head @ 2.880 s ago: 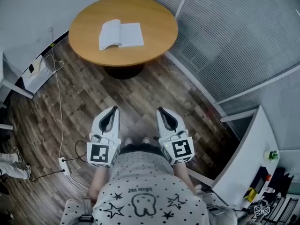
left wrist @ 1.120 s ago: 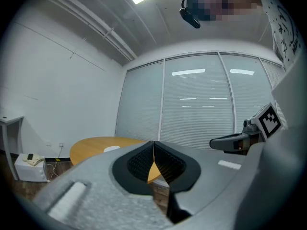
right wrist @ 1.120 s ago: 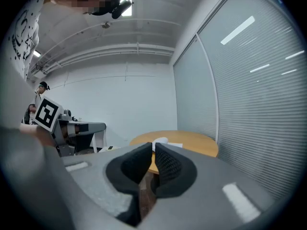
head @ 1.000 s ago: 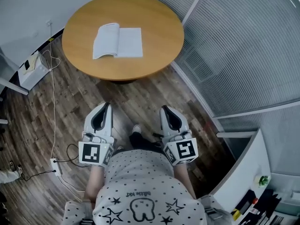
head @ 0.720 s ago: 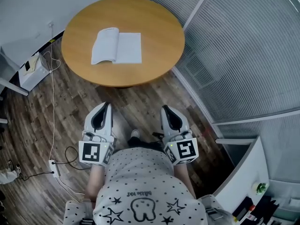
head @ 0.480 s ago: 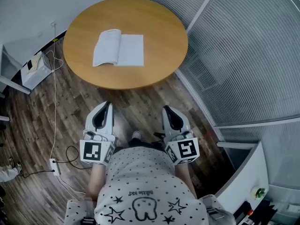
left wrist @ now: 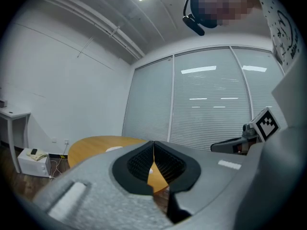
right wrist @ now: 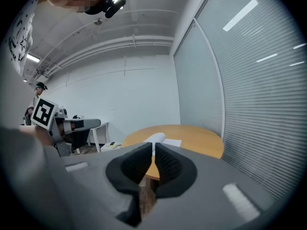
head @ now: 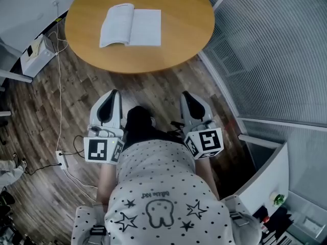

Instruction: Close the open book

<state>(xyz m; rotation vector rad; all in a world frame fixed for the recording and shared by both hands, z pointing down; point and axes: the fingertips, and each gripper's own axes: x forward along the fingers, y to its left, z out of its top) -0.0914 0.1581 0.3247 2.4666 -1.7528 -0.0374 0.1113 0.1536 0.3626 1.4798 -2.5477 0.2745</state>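
Note:
The open book [head: 130, 25] lies flat with white pages up on the round wooden table [head: 179, 40] at the top of the head view. My left gripper [head: 111, 94] and right gripper [head: 188, 95] are held side by side near my body over the floor, well short of the table. Both have their jaws together with nothing between them. In the left gripper view the shut left gripper [left wrist: 153, 148] points toward the table [left wrist: 91, 145]. Past the shut right gripper [right wrist: 153, 149], the right gripper view shows the book [right wrist: 162, 139] on the table [right wrist: 196, 137].
A glass wall with blinds [head: 271, 50] runs along the right. On the wooden floor at the left sit a white box [head: 34, 55], a loose cable [head: 61, 101] and a power strip [head: 61, 160]. A white desk [head: 263, 175] stands at lower right.
The table and book have slid up and closer in the head view as I step toward them. Both grippers stay shut and held side by side.

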